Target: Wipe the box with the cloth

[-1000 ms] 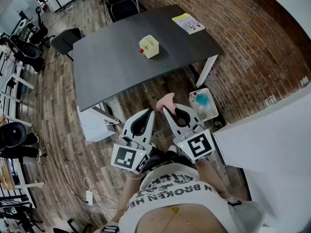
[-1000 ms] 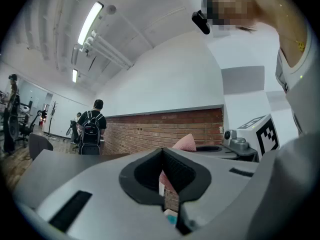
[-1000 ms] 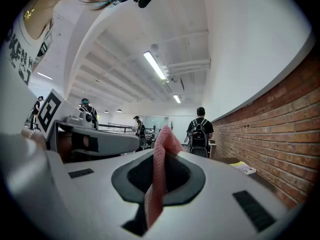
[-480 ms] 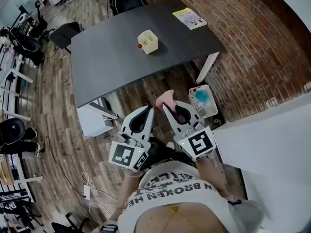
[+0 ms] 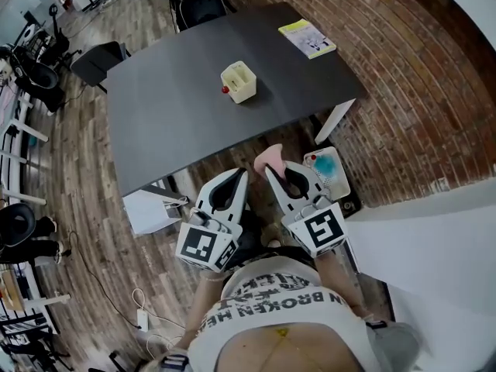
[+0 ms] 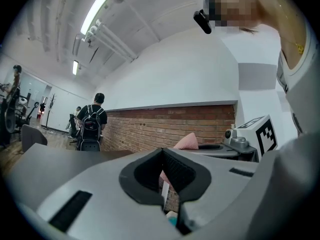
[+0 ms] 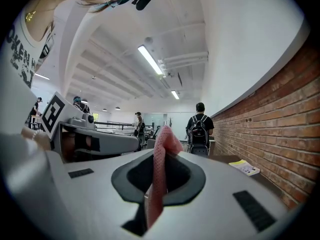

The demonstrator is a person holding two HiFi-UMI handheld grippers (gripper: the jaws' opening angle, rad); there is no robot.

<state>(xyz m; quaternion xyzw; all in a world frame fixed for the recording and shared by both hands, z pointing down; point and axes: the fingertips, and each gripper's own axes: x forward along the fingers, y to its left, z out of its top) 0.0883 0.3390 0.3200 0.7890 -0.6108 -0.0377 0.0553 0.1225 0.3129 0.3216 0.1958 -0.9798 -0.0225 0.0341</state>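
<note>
Short of the dark surface, the person holds both grippers side by side in front of the chest, pointing level toward it. The left gripper has its jaws pressed together with nothing between them, as the left gripper view shows. The right gripper has its jaws clamped on one pink cloth, which stands up past the tips in a folded peak. The cloth also shows in the left gripper view as a pink corner.

One cream box stands near the middle of the surface, well apart from both grippers and the cloth. It shows in the head view only. A small red thing touches its left side, too small to tell what it is. One yellow booklet lies near the surface's far right corner, and is seen from the right gripper too.

The person's hands are hidden under the two marker cubes. The cloth's lower part is lost inside the jaws. One white basket sits on the floor by the brick wall, partly covered by the right gripper, with something blue in it. A person with a backpack stands beyond the surface, back turned.
</note>
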